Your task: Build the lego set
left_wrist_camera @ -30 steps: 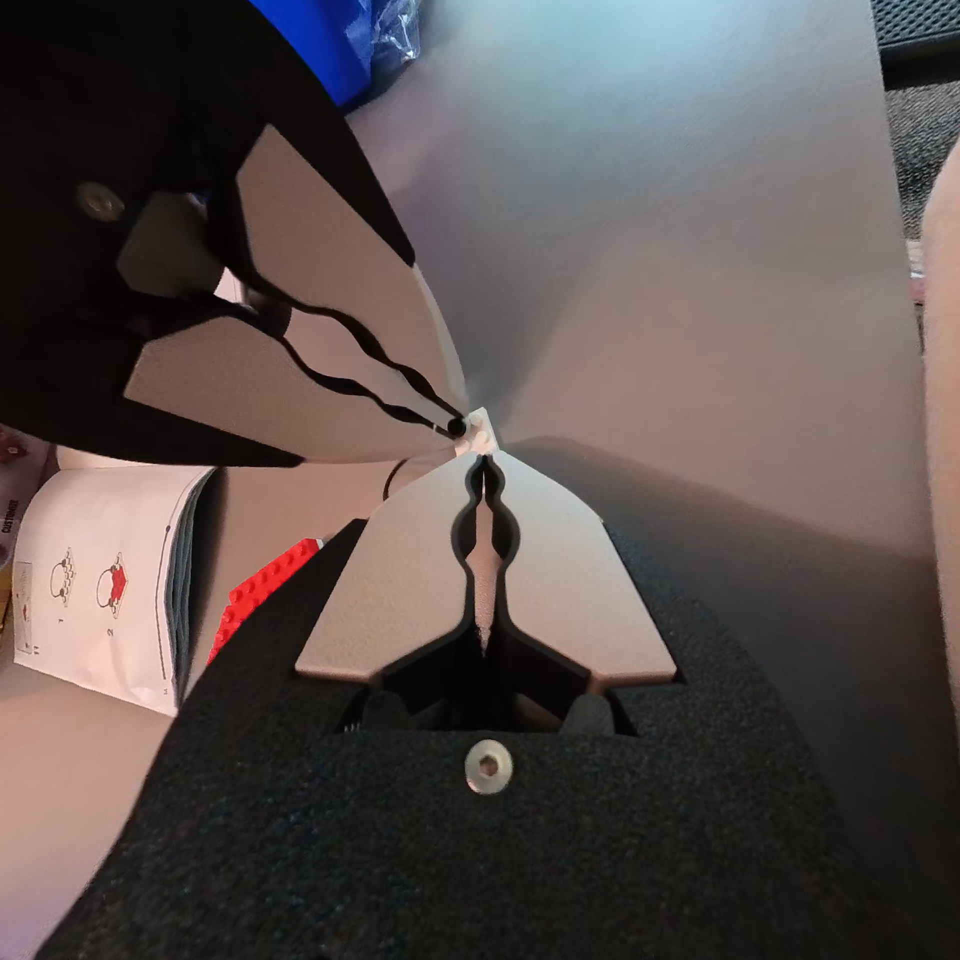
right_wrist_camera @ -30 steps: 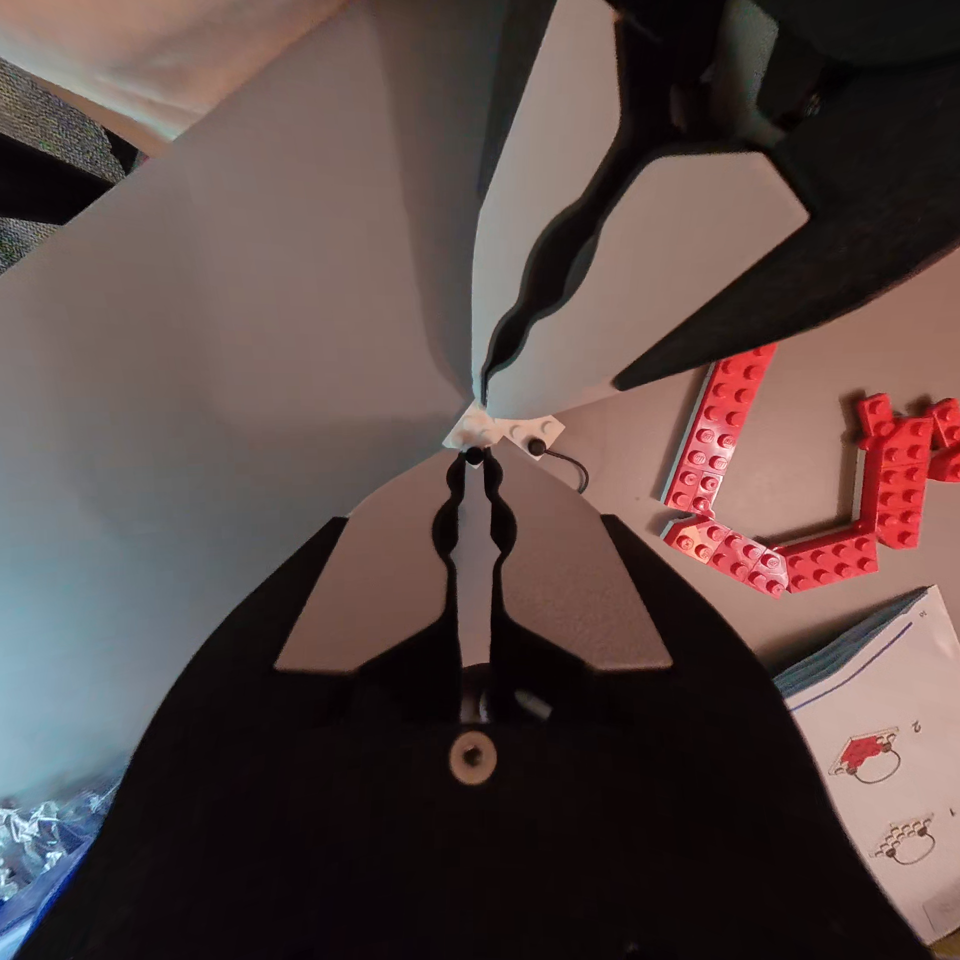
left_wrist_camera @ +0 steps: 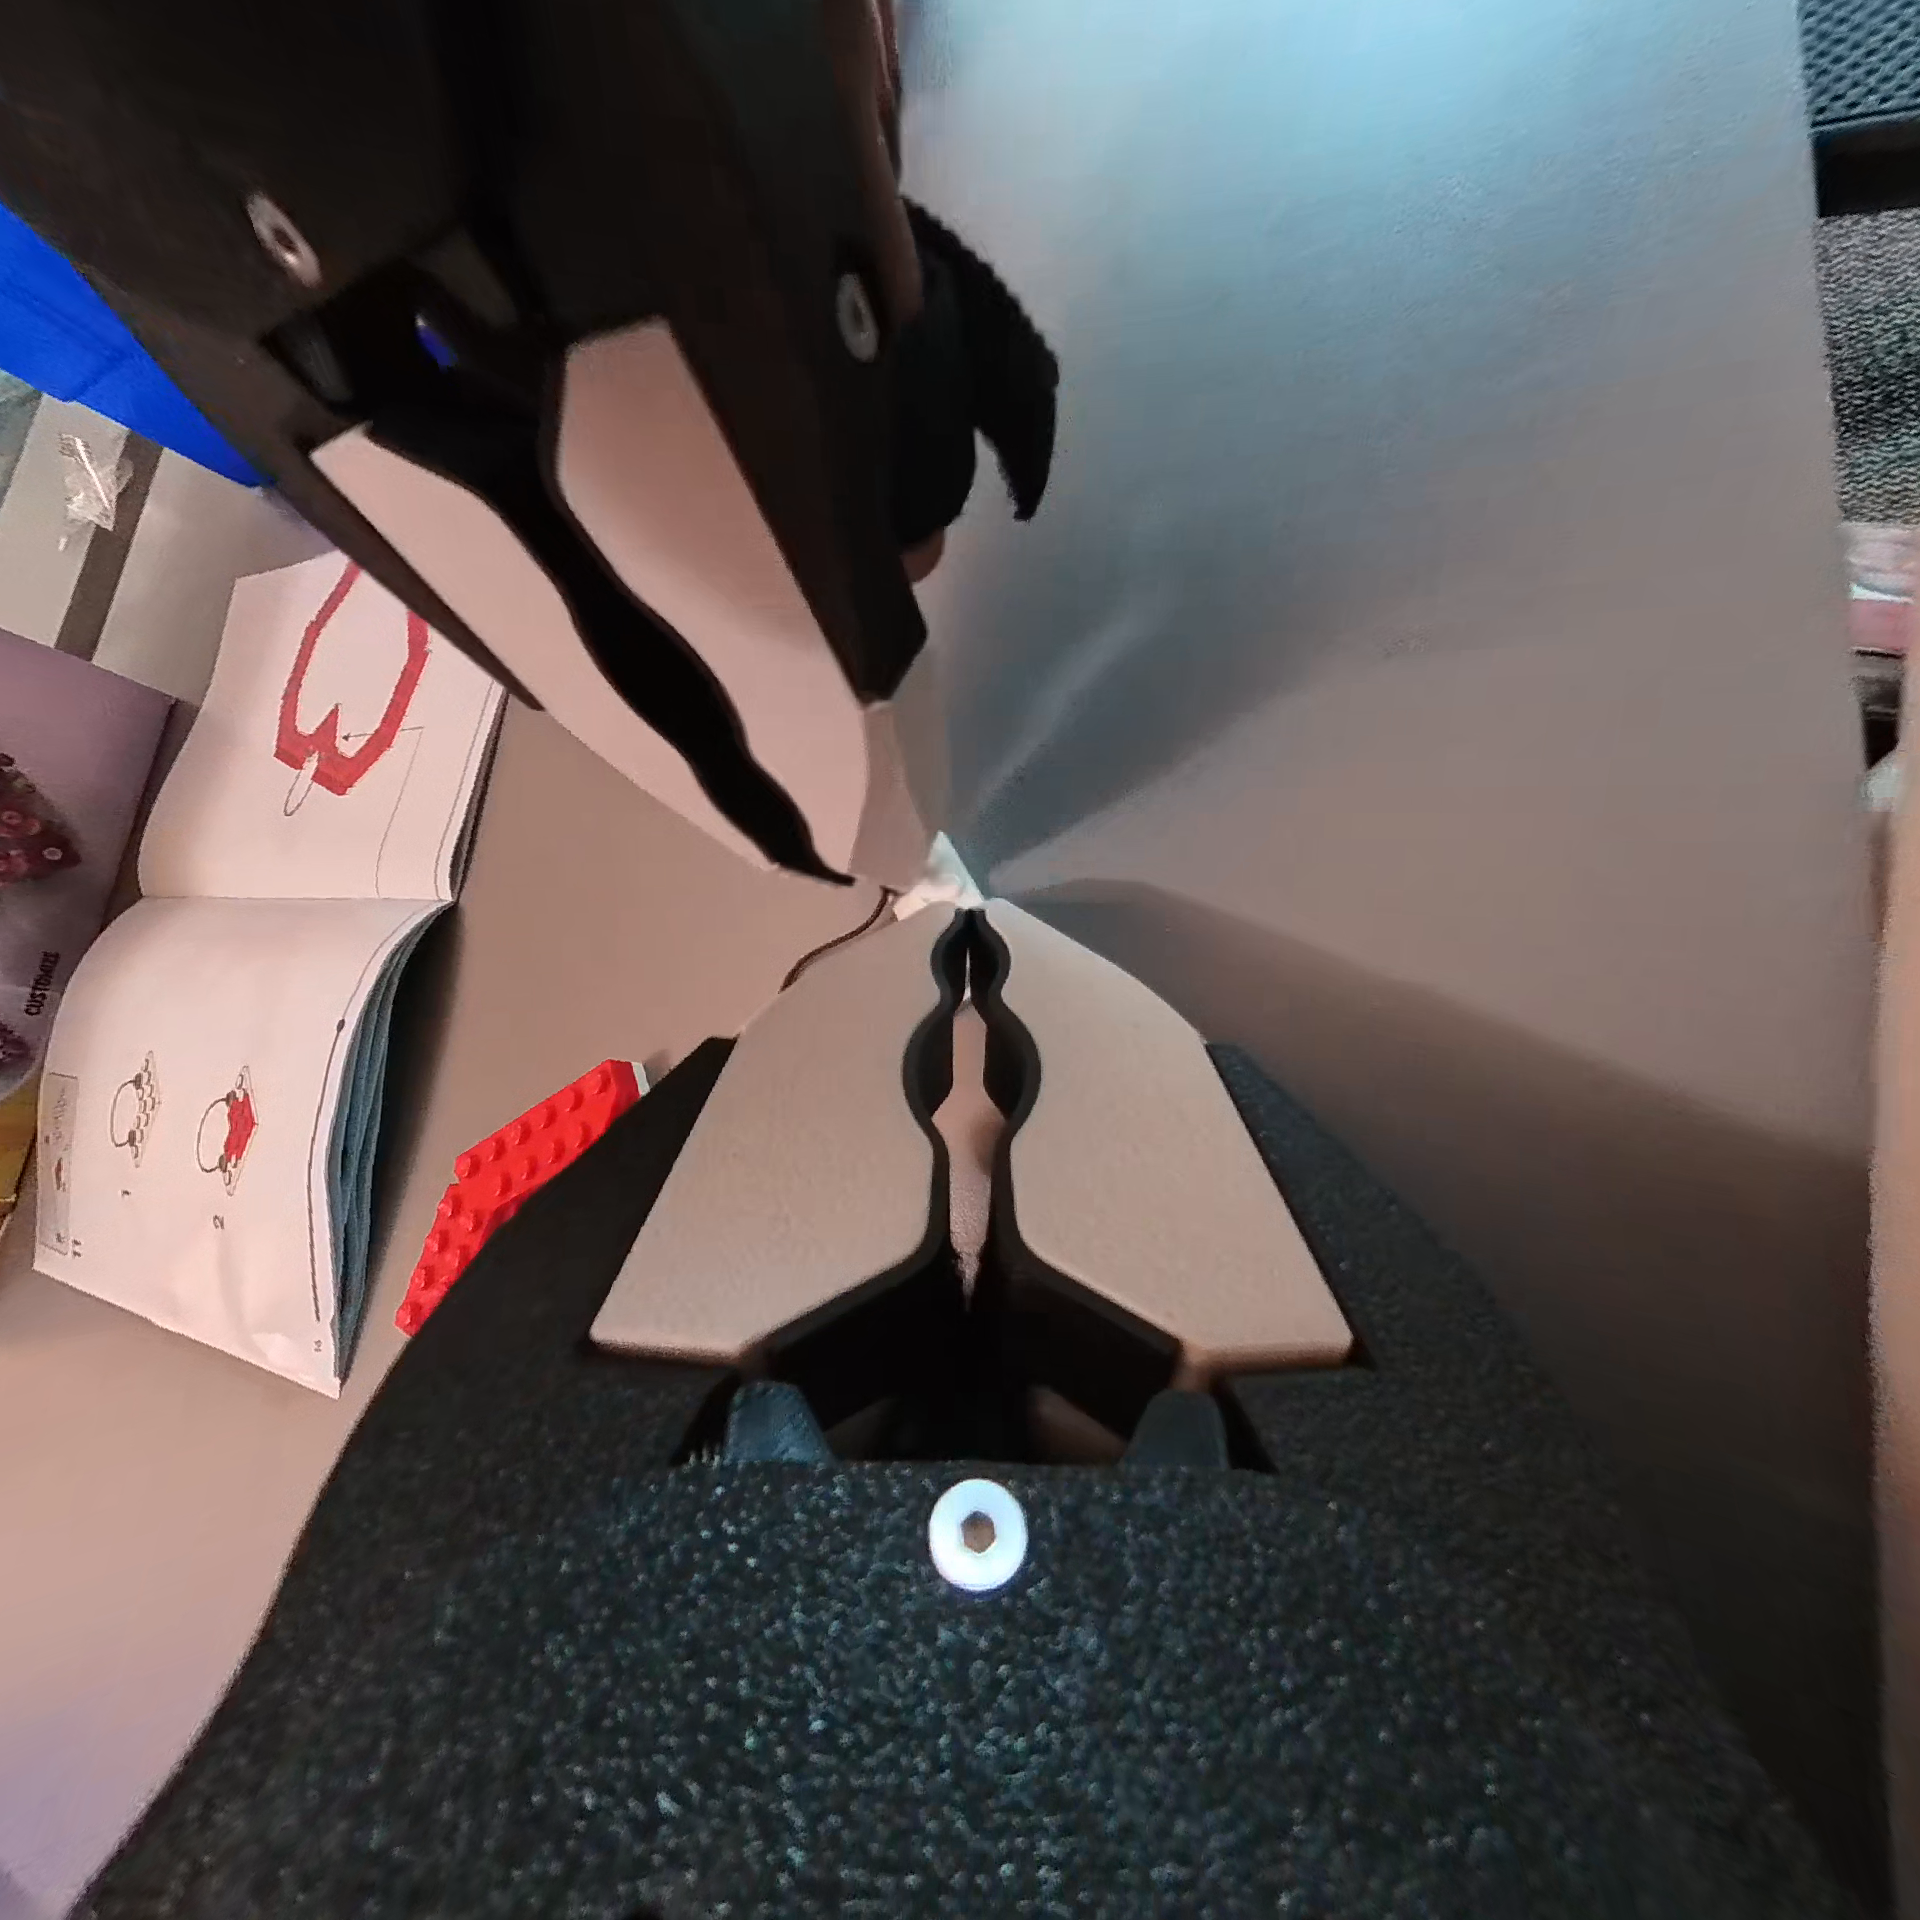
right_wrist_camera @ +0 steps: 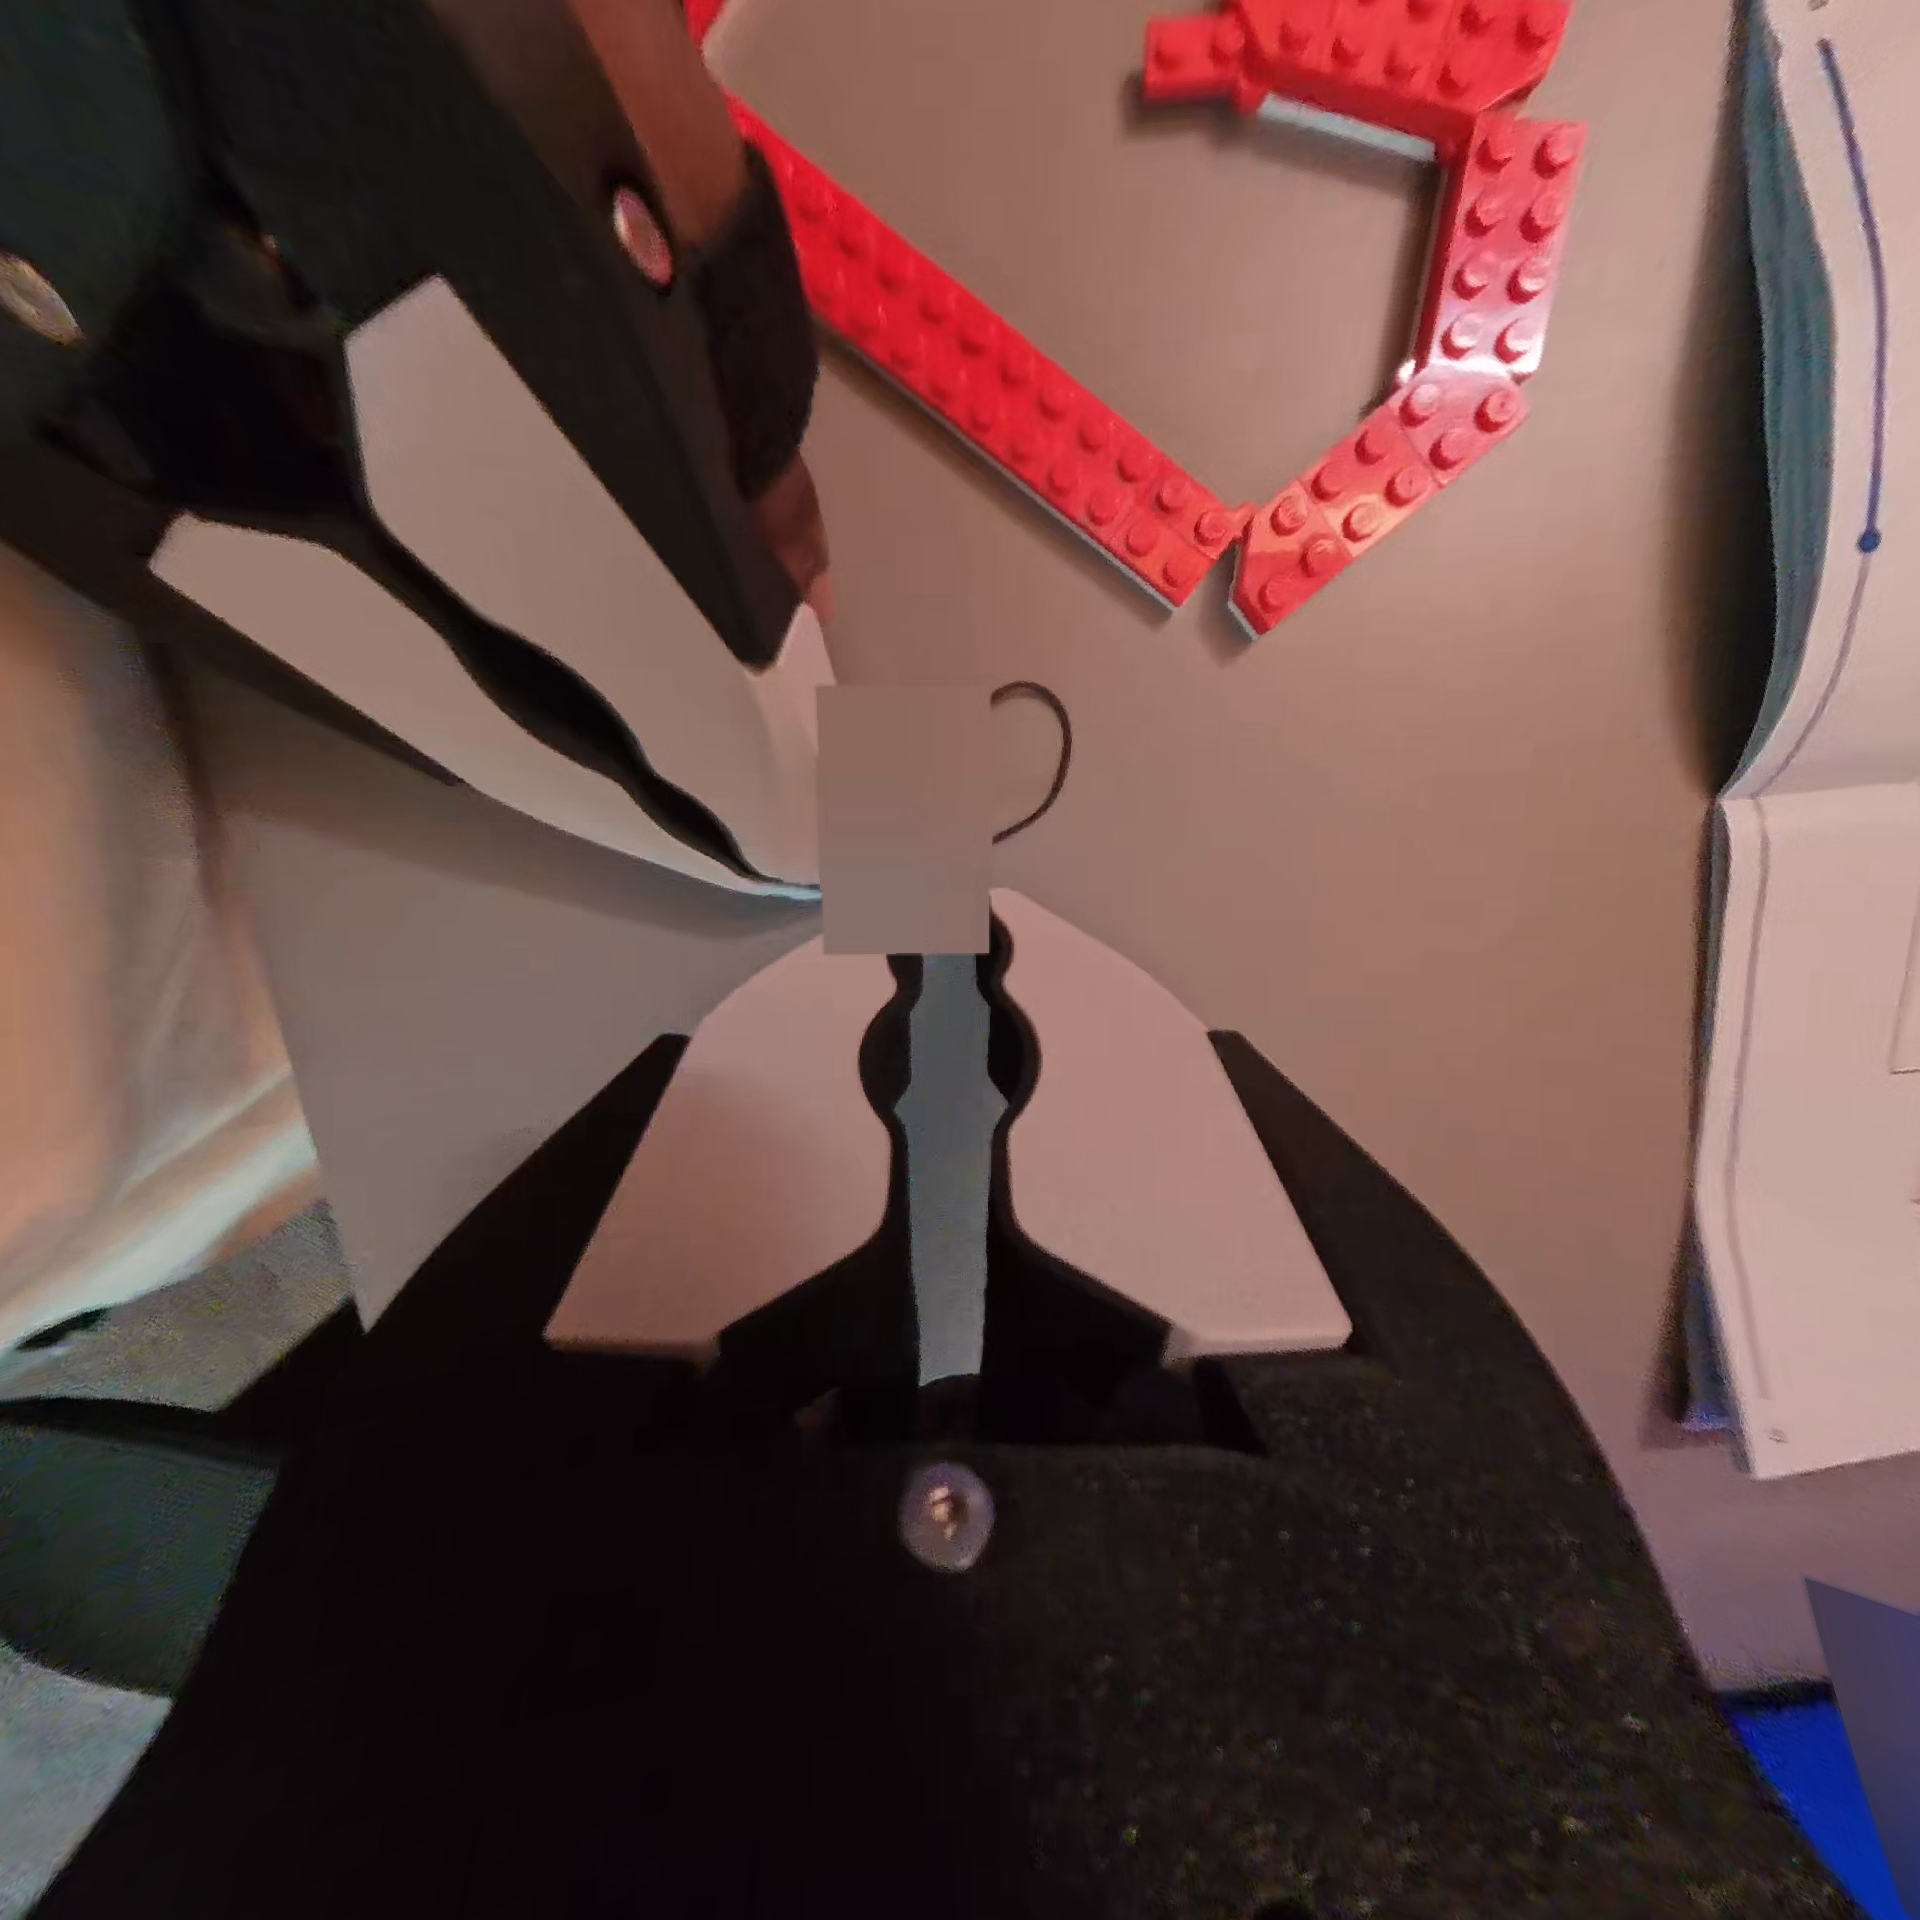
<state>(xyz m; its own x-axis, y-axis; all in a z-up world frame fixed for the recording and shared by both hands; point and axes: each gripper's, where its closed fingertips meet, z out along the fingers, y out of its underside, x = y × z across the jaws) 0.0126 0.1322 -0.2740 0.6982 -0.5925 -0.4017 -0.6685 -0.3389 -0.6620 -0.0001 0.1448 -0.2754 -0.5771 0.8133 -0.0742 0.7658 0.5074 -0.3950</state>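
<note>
Left tongs (left_wrist_camera: 968, 912): clenched on small white plate (left_wrist_camera: 948, 873). Right tongs (right_wrist_camera: 951, 951): grip hidden, cannot tell. Red frame (right_wrist_camera: 1049, 416) on bench (right_wrist_camera: 1351, 831).

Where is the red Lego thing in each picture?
Left wrist view: the red studded Lego plate frame peeks out at lower left, mostly hidden behind the left hand-held gripper.
Right wrist view: it spreads across the top, from centre to upper right.
Shared landmark: the open white instruction booklet lies beside it in both views.

red bricks (right_wrist_camera: 1496, 270): glossy plastic | booklet (left_wrist_camera: 208, 1132): matt paper | table (right_wrist_camera: 1403, 831): smooth matt
</note>
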